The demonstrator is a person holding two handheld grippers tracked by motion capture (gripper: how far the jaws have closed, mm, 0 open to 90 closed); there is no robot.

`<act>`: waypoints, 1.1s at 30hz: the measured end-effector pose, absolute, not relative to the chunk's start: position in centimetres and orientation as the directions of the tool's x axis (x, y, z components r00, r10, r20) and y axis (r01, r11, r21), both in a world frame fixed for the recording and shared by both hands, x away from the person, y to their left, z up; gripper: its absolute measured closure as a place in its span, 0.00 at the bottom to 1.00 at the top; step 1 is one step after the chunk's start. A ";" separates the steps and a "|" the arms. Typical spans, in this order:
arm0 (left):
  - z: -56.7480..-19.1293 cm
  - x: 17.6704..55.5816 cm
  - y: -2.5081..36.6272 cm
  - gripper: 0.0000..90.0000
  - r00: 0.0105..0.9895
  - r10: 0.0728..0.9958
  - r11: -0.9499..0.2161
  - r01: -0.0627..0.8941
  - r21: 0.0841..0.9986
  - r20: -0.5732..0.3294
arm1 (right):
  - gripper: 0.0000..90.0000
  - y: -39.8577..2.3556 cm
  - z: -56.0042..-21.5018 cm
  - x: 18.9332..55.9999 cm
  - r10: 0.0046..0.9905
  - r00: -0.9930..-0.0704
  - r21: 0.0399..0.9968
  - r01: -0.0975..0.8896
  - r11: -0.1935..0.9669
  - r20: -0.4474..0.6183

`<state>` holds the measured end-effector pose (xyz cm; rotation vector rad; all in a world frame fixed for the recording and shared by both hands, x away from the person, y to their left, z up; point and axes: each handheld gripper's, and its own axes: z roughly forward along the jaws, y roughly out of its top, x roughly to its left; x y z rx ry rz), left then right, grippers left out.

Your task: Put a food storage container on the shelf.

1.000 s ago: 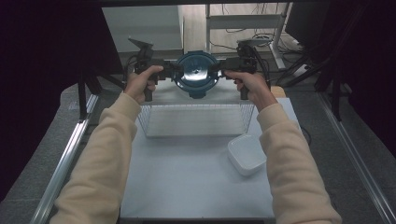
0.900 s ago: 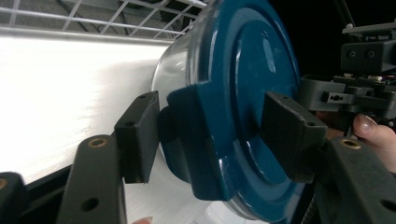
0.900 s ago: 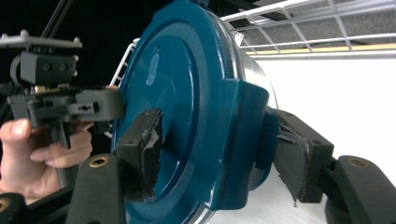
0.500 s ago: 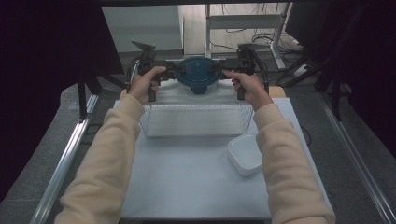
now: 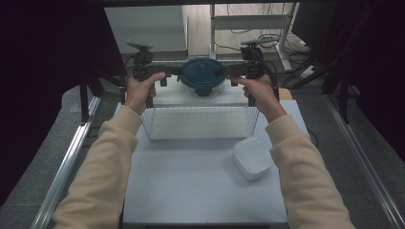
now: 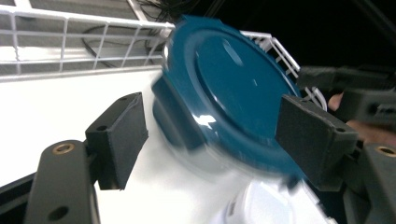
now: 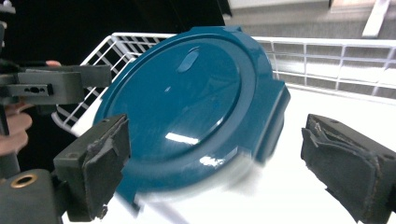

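left gripper (image 5: pixel 174 71) jaws just opening, pads off container (image 5: pixel 203 76) | right gripper (image 5: pixel 232 71) likewise, level | wire basket (image 5: pixel 200 122) rim just below | table (image 5: pixel 191 191) bare nearside

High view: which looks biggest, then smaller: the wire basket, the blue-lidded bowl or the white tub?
1. Wire basket, clearly the largest.
2. Blue-lidded bowl.
3. White tub; it looks about as big as the bowl and lies nearer the camera, so their order is unsure.
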<state>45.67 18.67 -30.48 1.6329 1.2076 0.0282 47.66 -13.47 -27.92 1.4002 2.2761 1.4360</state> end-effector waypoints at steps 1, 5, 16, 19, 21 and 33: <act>-30.5 44.9 18.8 0.28 0.504 0.708 0.041 0.671 0.741 -0.496 | 0.10 -13.7 -27.9 47.3 0.735 -0.580 0.763 0.632 0.135 0.350; -30.9 42.4 19.4 0.29 0.540 0.713 -0.001 0.638 0.770 -0.447 | 0.12 -15.7 -28.3 44.3 0.732 -0.616 0.806 0.570 0.159 0.291; -34.6 35.1 20.2 0.28 0.595 0.713 -0.054 0.573 0.818 -0.370 | 0.19 -20.0 -31.4 39.1 0.733 -0.649 0.845 0.495 0.202 0.205; -36.0 33.7 20.0 0.29 0.586 0.729 -0.070 0.578 0.813 -0.353 | 0.20 -20.8 -32.9 37.9 0.730 -0.654 0.839 0.498 0.218 0.198; -37.1 33.0 19.8 0.29 0.589 0.731 -0.090 0.584 0.807 -0.345 | 0.22 -21.3 -34.7 36.5 0.727 -0.661 0.832 0.500 0.241 0.187; -41.7 30.4 19.5 0.27 0.585 0.740 -0.131 0.610 0.781 -0.333 | 0.27 -23.1 -40.3 33.3 0.726 -0.660 0.789 0.544 0.285 0.193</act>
